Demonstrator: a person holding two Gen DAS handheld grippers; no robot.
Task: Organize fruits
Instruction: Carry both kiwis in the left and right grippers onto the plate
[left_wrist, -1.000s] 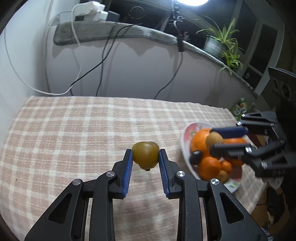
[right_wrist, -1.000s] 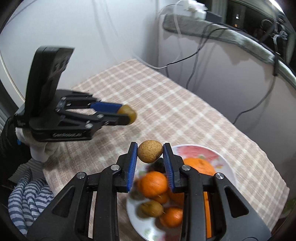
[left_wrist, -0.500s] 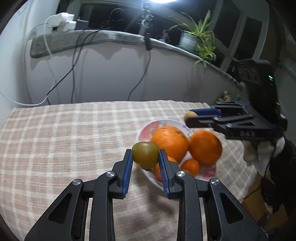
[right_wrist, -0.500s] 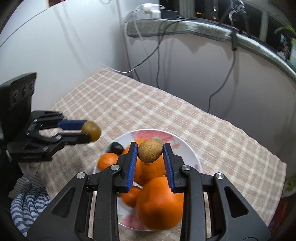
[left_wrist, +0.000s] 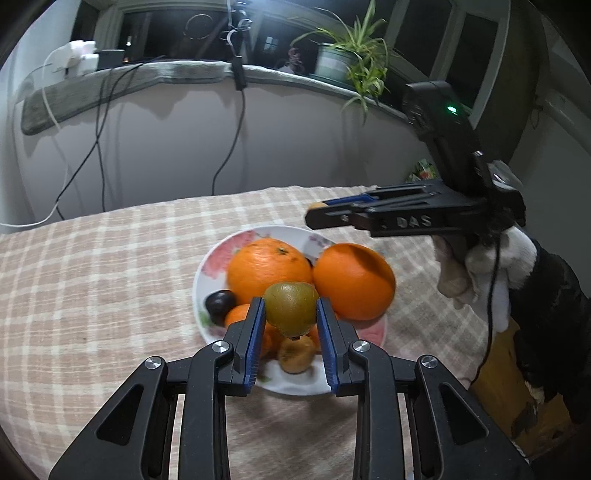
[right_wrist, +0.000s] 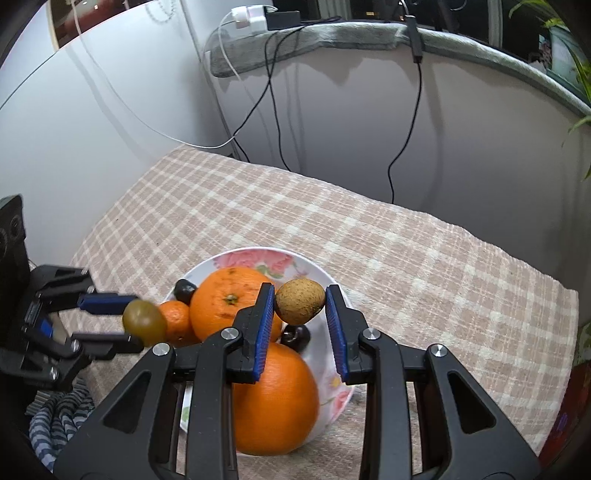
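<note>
Left wrist view: we list the left gripper (left_wrist: 291, 314) pinching a greenish-brown fruit (left_wrist: 291, 308) above the plate (left_wrist: 207, 266). Next, two big oranges (left_wrist: 269, 269) crowd the plate. Farther, the right gripper (right_wrist: 300, 306) clamps a speckled tan fruit (right_wrist: 300, 301). Risk, we judge: dropped onto that heap, either fruit rolls off onto the checked tablecloth (left_wrist: 92, 266).

Two big oranges (left_wrist: 269, 270), two dark plums (right_wrist: 184, 289), one plate (right_wrist: 314, 273).
</note>
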